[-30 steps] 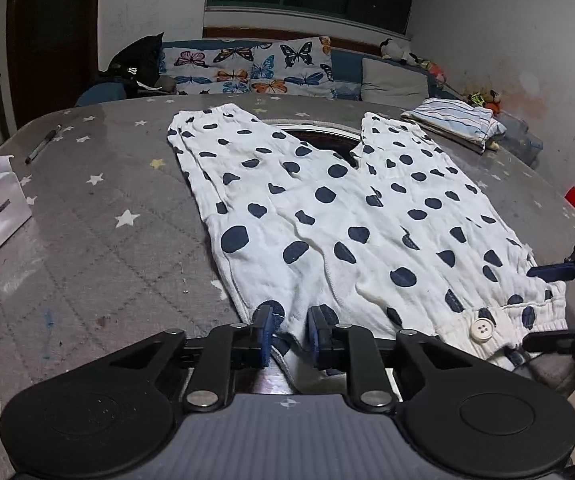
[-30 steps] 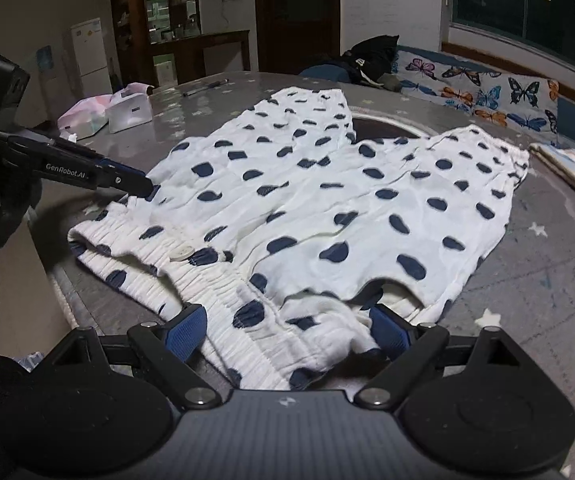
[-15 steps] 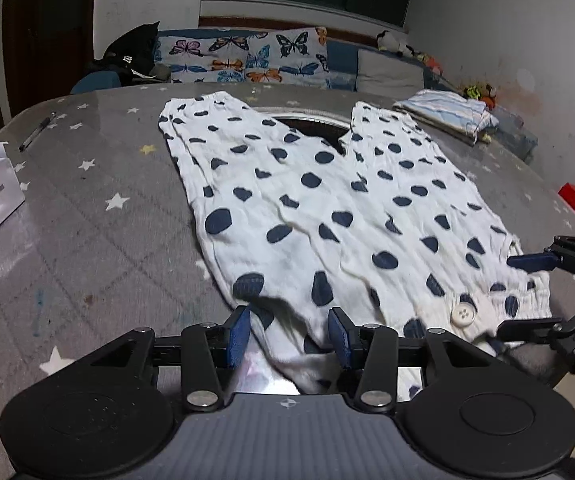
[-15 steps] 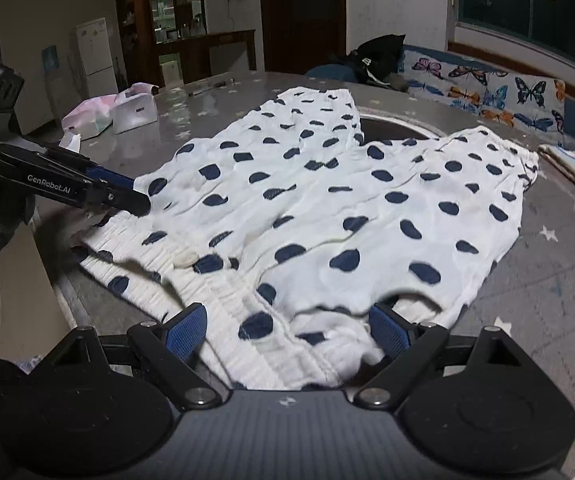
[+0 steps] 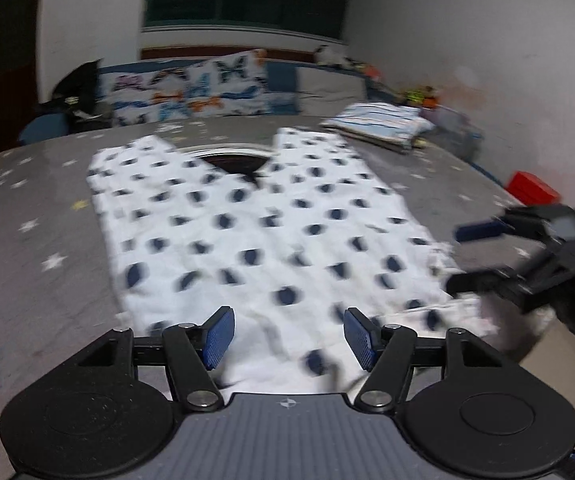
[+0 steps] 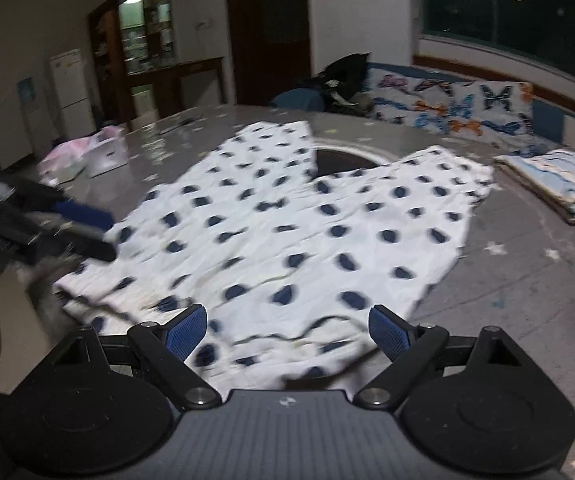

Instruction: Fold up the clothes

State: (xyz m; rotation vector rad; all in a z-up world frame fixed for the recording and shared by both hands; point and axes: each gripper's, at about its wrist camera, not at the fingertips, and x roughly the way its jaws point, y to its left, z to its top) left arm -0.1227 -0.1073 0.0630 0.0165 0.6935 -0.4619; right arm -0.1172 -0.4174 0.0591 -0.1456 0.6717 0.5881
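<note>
Blue pads, left jaws: the left gripper [image 5: 289, 338] has just been opening; its jaws stand apart over the waistband edge of the polka-dot trousers [image 5: 255, 240], cloth lying between the pads but not pinched.
Blue pads, right jaws: the right gripper [image 6: 287, 332] stands wide open, its pads either side of the near hem and clear of the fabric.
Cross-view: each gripper shows in the other's camera, the right one [image 5: 487, 256] at the trousers' right waist corner, the left one [image 6: 87, 236] at the opposite corner, both with jaws apart.
Trousers: white with dark blue dots, spread flat on the grey star-patterned table [image 5: 47, 240], waistband towards the grippers, the two legs running away and splitting around a dark round opening [image 5: 233, 162] in the table top.
Step in hand, as I judge it: the garment looks laid out and released; a first fold comes next.
Doing it well: pinch both cloth layers at matching corners, lift only enough to clear the table, carry both hands together so the edges meet squarely, and smooth the wrinkles near the waist first.
Risk: thin cloth may slip or drag and bunch.
Surroundings: a folded striped garment [image 5: 379, 120] lies beyond the right leg; a white box [image 6: 105, 152] sits at the table's far left; butterfly cushions [image 6: 455, 108] line the bench behind.
</note>
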